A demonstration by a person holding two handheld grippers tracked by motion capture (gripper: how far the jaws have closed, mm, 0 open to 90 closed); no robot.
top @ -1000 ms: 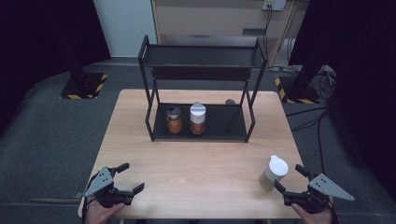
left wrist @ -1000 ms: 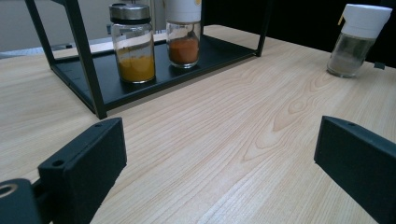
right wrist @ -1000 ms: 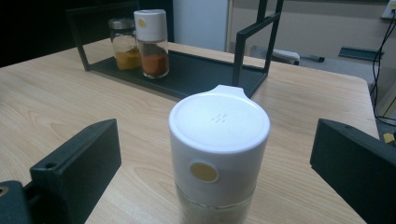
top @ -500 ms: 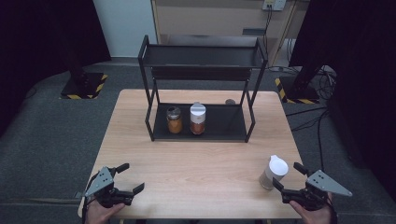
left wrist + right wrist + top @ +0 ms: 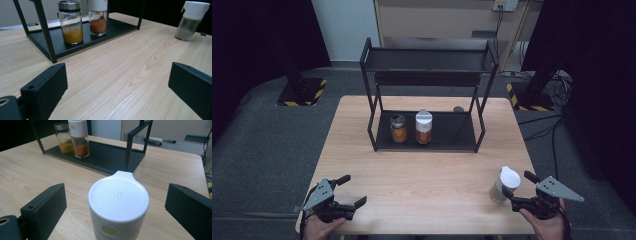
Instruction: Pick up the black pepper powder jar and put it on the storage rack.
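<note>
A clear jar with a white flip lid (image 5: 504, 184) stands upright near the table's front right corner. My right gripper (image 5: 518, 189) sits level around it. Its jaws have just been closing a little, and the jar (image 5: 118, 200) stands between them with a gap on each side. My left gripper (image 5: 353, 190) rests open at the front left with bare table between its jaws (image 5: 117, 80). On the bottom shelf of a black two-tier rack (image 5: 452, 132) stand a yellow spice jar (image 5: 398, 128) and an orange spice jar with a white cap (image 5: 423, 127).
The wooden table (image 5: 422, 170) has bare room between the rack and the front edge. A small dark object (image 5: 458, 108) lies behind the rack. Dark floor surrounds the table, with stands and cables at the right.
The right gripper has edged slightly toward the white-lidded jar. The left gripper and the jars in the rack have not moved.
</note>
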